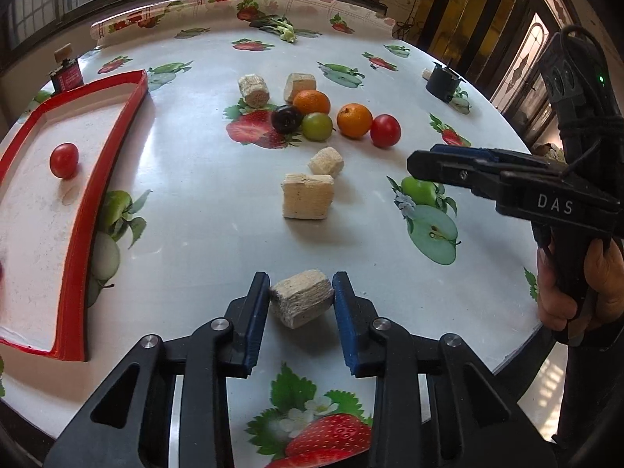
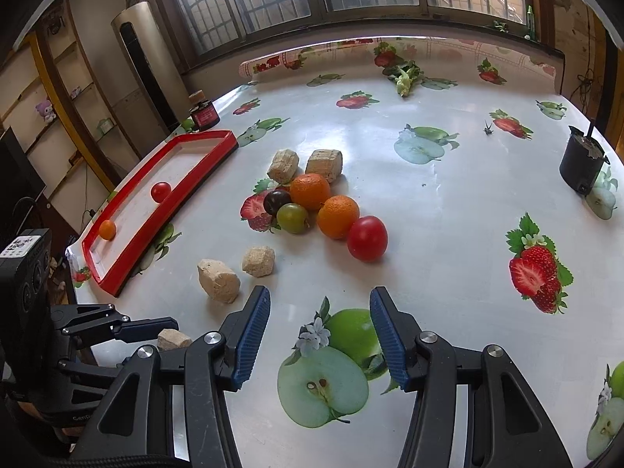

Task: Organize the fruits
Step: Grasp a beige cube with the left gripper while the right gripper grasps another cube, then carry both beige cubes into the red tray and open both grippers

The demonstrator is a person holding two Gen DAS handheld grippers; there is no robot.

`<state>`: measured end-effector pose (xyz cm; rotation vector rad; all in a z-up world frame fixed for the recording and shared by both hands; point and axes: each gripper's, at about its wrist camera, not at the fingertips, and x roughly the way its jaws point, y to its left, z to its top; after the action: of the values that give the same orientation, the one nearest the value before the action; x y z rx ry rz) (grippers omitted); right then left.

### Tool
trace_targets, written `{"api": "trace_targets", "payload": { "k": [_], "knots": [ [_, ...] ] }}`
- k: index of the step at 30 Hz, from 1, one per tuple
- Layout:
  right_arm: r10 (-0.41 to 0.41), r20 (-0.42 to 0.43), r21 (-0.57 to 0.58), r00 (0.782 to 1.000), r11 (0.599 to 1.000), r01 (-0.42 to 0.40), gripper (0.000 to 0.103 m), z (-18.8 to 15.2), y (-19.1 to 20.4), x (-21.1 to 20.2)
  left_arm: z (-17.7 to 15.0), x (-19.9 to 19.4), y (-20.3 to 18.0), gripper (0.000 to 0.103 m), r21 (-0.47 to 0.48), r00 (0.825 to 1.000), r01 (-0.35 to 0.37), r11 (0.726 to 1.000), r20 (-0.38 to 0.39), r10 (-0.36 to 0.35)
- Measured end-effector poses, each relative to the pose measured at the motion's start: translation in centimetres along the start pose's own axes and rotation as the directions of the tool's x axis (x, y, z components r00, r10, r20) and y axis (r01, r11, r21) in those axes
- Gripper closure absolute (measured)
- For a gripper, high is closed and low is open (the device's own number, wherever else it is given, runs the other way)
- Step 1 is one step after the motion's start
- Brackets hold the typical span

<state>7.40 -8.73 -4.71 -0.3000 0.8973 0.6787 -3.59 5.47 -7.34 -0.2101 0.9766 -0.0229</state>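
Left wrist view: the left gripper (image 1: 301, 300) is seen low over the fruit-print tablecloth (image 1: 202, 210), its blue pads closed in against a pale crumbly block (image 1: 302, 298); both pads appear to touch the block's sides, so it is clamped. No earlier frame is given, so nothing more is said of the jaws. Two more pale blocks (image 1: 308, 195) lie just beyond, two others (image 1: 253, 89) farther back. The fruit cluster sits mid-table: two oranges (image 1: 354, 120), a dark plum (image 1: 286, 117), a green fruit (image 1: 316, 126), a red tomato (image 1: 385, 130). One tomato (image 1: 63, 160) lies inside the red tray (image 1: 87, 234) at left. The right gripper (image 1: 421, 165) is seen from the side at right, held in a hand (image 1: 565, 284); its gap cannot be judged here.

Right wrist view: the right gripper (image 2: 319, 327) is held above a printed apple, fingers apart, nothing between them. The fruit cluster (image 2: 312, 202) lies ahead, well apart from the pads, with a red tomato (image 2: 367, 238) nearest. In the red tray (image 2: 128, 269) a tomato (image 2: 160, 191) and a small orange (image 2: 107, 229) are seen. The left gripper (image 2: 156, 329) shows at lower left with the pale block (image 2: 173, 339) at its tip. A black pot (image 2: 583, 165) stands at far right.
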Motion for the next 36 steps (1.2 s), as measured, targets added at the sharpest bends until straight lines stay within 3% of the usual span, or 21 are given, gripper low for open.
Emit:
{"api": "trace_targets", "payload": {
  "k": [8, 14, 17, 36],
  "knots": [
    [0.1, -0.08, -0.097, 0.992, 0.989, -0.108, 0.048, -0.3, 5.8, 3.7, 0.9, -3.1, 4.0, 0.073, -0.074, 0.996, -0.047, 0.996, 0.071, 0.052],
    [0.073, -0.1, -0.113, 0.992, 0.99, -0.084, 0.051, 0.5, 8.2, 6.9, 1.1, -3.9, 5.4, 0.073, -0.093, 0.994, -0.057, 0.994, 0.088, 0.065],
    [0.055, -0.104, -0.124, 0.993, 0.99, -0.068, 0.066, 1.0, 8.7, 7.5, 1.1, -4.1, 5.8, 0.073, -0.1, 0.993, -0.056, 0.993, 0.093, 0.066],
    [0.111, -0.028, -0.138, 0.993, 0.984, -0.114, 0.066, 2.6, 9.3, 3.9, 1.9, -6.1, 7.3, 0.073, -0.124, 0.983, -0.093, 0.988, 0.147, 0.111]
  ]
}}
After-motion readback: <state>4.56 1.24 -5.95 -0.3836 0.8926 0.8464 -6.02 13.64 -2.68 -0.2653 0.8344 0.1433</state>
